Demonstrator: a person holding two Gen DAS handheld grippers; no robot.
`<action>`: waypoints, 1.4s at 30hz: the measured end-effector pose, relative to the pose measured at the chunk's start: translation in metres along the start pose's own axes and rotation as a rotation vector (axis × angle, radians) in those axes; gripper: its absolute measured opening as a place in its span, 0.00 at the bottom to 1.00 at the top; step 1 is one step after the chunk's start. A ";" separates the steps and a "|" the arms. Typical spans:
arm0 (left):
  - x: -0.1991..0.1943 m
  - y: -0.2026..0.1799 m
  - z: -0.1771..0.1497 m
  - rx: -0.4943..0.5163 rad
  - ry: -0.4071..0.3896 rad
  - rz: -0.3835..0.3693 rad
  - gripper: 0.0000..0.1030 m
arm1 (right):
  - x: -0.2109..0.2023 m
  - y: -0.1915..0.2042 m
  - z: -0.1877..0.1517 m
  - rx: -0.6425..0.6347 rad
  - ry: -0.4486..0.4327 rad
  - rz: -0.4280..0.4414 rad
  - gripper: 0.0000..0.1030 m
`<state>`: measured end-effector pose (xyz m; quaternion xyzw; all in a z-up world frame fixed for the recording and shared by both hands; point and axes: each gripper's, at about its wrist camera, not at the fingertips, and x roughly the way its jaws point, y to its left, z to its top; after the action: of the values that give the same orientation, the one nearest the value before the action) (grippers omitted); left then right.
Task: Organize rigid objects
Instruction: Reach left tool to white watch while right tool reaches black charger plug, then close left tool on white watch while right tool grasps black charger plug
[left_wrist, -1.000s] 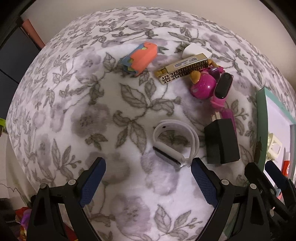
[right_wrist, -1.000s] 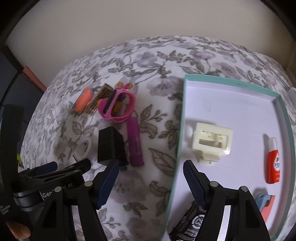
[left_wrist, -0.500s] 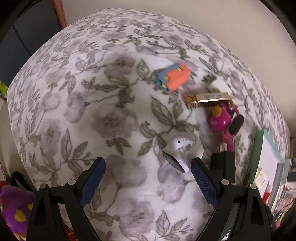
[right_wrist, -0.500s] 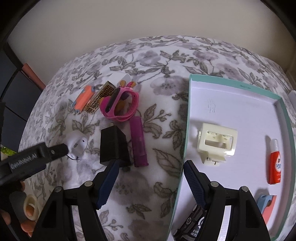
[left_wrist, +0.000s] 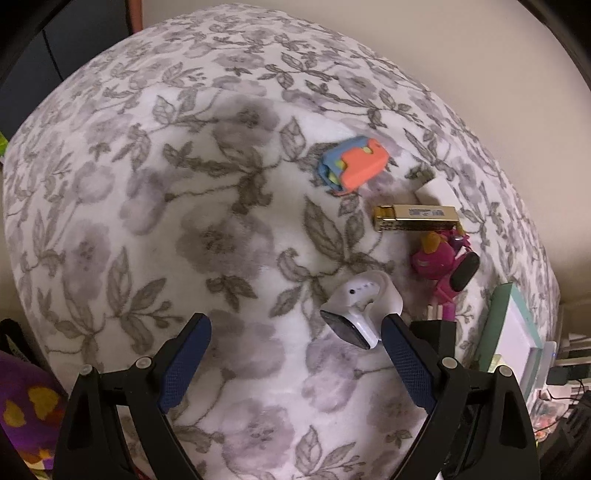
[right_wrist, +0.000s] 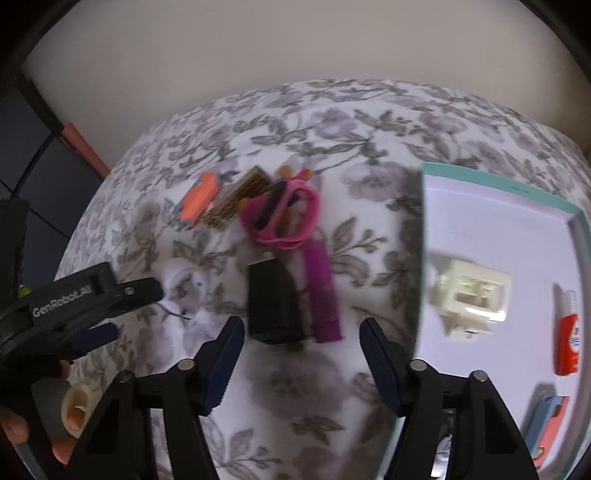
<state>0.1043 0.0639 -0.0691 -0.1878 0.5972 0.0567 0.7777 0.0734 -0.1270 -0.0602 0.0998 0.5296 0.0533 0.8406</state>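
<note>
A white smart band (left_wrist: 360, 310) lies on the floral blanket, just inside the right finger of my left gripper (left_wrist: 295, 354), which stands wide open around bare blanket. In the right wrist view my left gripper (right_wrist: 135, 310) hovers at the white band (right_wrist: 184, 288). My right gripper (right_wrist: 303, 354) is closing. The near ends of a black adapter (right_wrist: 275, 302) and a purple tube (right_wrist: 323, 291) lie just at its fingertips, and the pads press on neither. Behind them lie a pink watch (right_wrist: 280, 214), a gold box (right_wrist: 236, 203) and an orange-and-blue piece (right_wrist: 201, 199).
A teal-rimmed white tray (right_wrist: 480, 221) at the right holds a cream clip (right_wrist: 469, 299), a red-and-white bottle (right_wrist: 567, 343) and an orange-and-blue item (right_wrist: 550, 421). A person's hand (right_wrist: 14, 428) holds the left gripper. The wall runs behind the bed.
The left gripper swung left and rolled, so the white band now sits by its right finger. The right gripper slid left from the tray edge to the black adapter, and its jaws narrowed.
</note>
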 end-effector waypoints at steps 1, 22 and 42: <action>0.002 -0.001 0.001 0.002 0.002 -0.011 0.91 | 0.001 0.003 0.000 -0.007 0.000 0.001 0.61; 0.025 -0.024 0.003 0.059 0.019 -0.135 0.90 | 0.024 0.009 0.002 -0.008 0.030 0.019 0.38; 0.030 -0.032 0.001 0.084 0.068 -0.264 0.55 | 0.025 0.006 0.000 0.008 0.032 0.029 0.36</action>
<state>0.1241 0.0304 -0.0905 -0.2340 0.5953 -0.0774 0.7648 0.0848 -0.1166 -0.0809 0.1100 0.5419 0.0652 0.8307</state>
